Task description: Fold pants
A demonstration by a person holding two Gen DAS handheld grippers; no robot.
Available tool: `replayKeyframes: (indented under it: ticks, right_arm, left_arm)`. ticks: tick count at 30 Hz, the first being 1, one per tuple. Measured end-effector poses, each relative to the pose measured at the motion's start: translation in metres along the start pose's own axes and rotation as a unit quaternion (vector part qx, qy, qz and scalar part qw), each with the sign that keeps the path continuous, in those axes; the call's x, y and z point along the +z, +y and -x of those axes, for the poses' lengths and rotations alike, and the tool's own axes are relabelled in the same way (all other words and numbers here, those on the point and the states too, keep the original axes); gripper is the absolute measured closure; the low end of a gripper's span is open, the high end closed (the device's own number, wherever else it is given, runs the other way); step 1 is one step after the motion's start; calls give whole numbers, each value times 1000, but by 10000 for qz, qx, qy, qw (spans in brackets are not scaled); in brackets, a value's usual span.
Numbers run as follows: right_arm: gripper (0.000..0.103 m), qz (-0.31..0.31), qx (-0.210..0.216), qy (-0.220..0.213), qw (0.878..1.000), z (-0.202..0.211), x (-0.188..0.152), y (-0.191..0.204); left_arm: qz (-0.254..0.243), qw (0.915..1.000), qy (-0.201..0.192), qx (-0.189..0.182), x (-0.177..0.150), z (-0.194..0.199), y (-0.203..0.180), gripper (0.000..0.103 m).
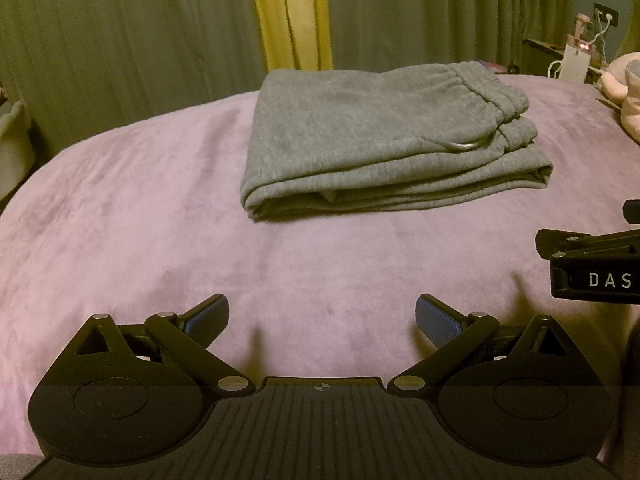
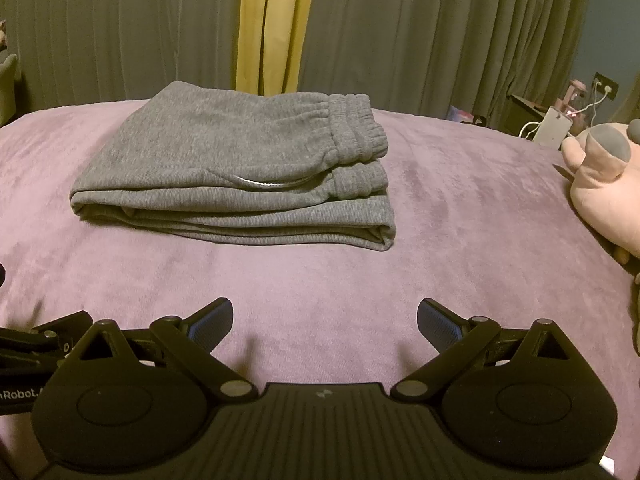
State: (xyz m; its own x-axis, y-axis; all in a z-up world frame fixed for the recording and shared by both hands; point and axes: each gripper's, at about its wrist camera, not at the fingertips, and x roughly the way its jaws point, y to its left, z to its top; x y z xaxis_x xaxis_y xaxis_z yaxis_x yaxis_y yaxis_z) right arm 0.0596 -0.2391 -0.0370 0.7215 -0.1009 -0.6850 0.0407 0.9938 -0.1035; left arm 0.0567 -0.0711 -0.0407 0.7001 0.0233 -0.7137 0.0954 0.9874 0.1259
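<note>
Grey sweatpants (image 1: 372, 136) lie folded in a thick stack on the purple blanket (image 1: 160, 208), waistband to the right; they also show in the right wrist view (image 2: 240, 172). My left gripper (image 1: 322, 316) is open and empty, held over the blanket well short of the pants. My right gripper (image 2: 325, 320) is open and empty too, also short of the pants, at their right end. Part of the right gripper's body (image 1: 592, 268) shows at the right edge of the left wrist view.
A pink plush toy (image 2: 600, 192) lies on the blanket (image 2: 460, 208) at the right. Green and yellow curtains (image 1: 292, 12) hang behind the bed. A bedside stand with chargers and cables (image 2: 556, 124) is at the far right.
</note>
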Motion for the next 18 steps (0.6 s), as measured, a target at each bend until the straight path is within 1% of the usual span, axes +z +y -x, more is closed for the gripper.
replayKeyframes:
  ticks: [18]
  right_arm:
    - [4,127,-25,23,9999,-1,-1,3]
  left_arm:
    - [-13,10000,7,-10,-2,1,1,1]
